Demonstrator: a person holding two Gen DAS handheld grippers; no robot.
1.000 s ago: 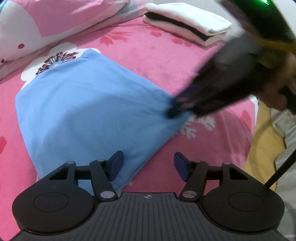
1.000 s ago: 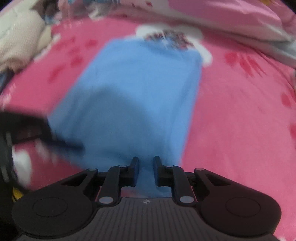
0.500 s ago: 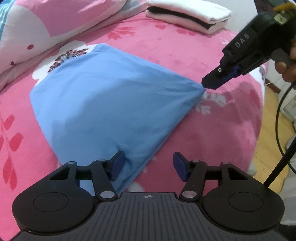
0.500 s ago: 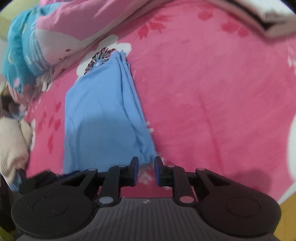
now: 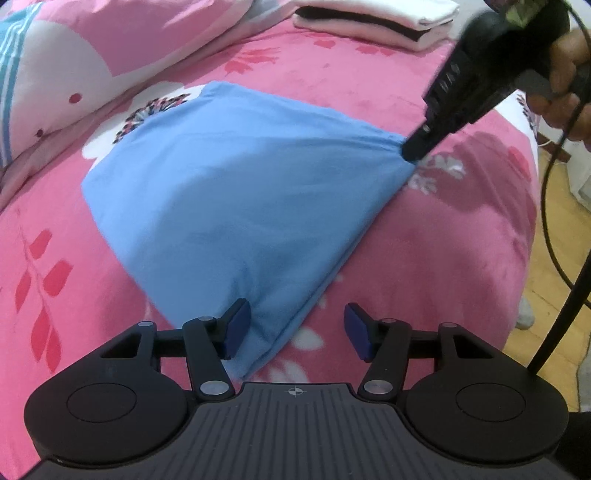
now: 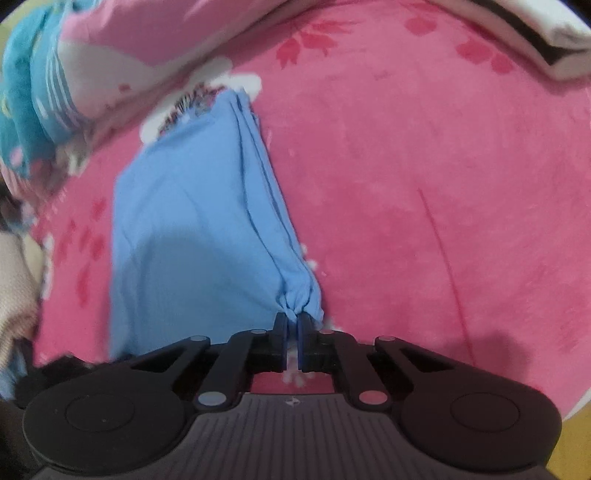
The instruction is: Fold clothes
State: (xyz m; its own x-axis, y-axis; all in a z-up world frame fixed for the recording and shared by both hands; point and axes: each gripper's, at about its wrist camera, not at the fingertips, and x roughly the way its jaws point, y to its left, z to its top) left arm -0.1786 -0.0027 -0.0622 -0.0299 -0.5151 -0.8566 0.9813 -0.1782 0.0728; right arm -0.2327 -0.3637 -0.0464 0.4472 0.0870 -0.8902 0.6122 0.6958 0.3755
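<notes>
Right tongs [image 6: 291,321]: clamping down on a bunched corner of the blue garment [image 5: 236,206], fabric gathering into a puckered knot between the blue pads [image 6: 281,325]. In the left wrist view the right tongs [image 5: 412,153] are pinching that same corner, stretching the far edge taut; I judge that is to keep the cloth flat for the next fold.

Left tongs [image 5: 295,332]: standing apart, gripping nothing, straddling the garment's near corner, one pad [image 5: 238,326] sitting over the cloth and the other [image 5: 356,330] over bare bedspread. That looks like lining up for a matching grab.

Blue garment: lying flattened in the middle of the bed [image 5: 443,258], already folded at least once by the look of its layered right edge; far end reaching toward the pillow side.

Hand [image 5: 569,74]: wrapping around the right tool's handle at the bed's right edge.

Count: one blue garment in work; one folded stack [image 5: 376,18] of white and dark clothes waiting at the far corner of the bed, exact number of pieces hard to tell; one pink pillow [image 5: 74,62] along the far left edge; two tongs.

Task progress: mid-fold, judging by the shape, with a further fold likely to come.
</notes>
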